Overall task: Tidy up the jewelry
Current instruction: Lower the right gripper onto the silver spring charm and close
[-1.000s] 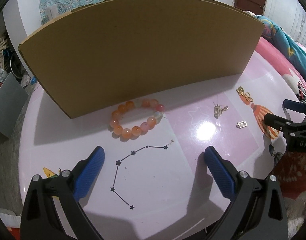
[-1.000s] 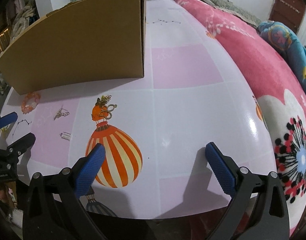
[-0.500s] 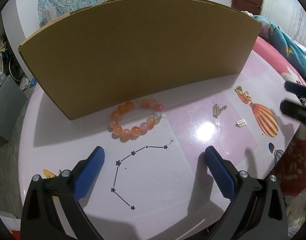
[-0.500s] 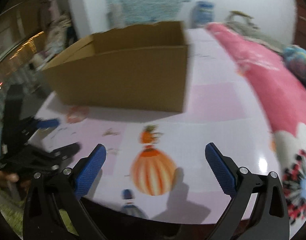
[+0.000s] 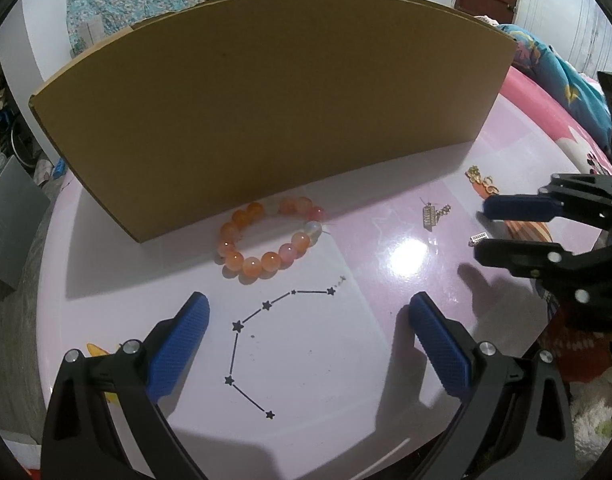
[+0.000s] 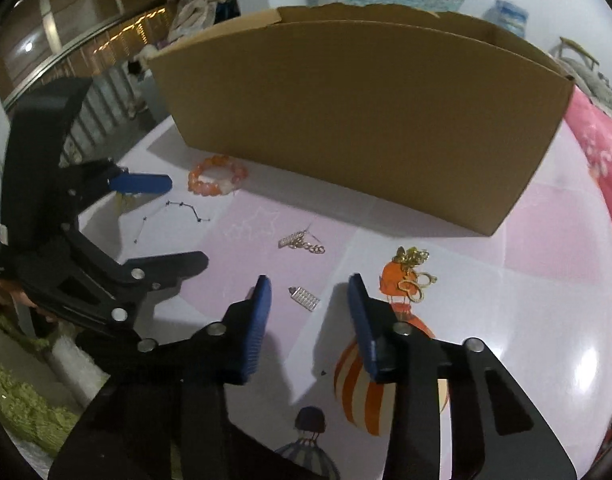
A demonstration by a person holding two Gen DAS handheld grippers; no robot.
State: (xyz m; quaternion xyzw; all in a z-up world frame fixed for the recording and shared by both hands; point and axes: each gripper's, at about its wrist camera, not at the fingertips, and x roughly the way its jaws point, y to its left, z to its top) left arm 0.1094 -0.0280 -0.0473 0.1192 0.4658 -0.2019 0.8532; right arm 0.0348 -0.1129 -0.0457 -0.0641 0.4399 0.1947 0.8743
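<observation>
An orange bead bracelet (image 5: 271,236) lies on the table against the cardboard box (image 5: 265,120). To its right lie a silver pendant with a chain (image 6: 301,242), a small silver charm (image 6: 304,299) and gold earrings (image 6: 412,268). My left gripper (image 5: 308,308) hovers open and empty in front of the bracelet. My right gripper (image 6: 309,286) points down at the small silver charm, its jaws closing. The charm sits between the blue pads (image 6: 261,300), which stand apart from it. The left wrist view shows the right gripper (image 5: 482,228) at the right edge, around the charm (image 5: 478,237).
The box (image 6: 366,128) is open-topped and stands along the back of the round table. The glossy cloth carries a printed star constellation (image 5: 265,332) and a striped balloon (image 6: 370,380). A pink blanket (image 6: 602,152) lies on the right. The table edge is close below both grippers.
The right gripper swung left toward the jewelry and rolled, ending over the small silver charm with its jaws much narrower. The left gripper and the bracelet stayed put.
</observation>
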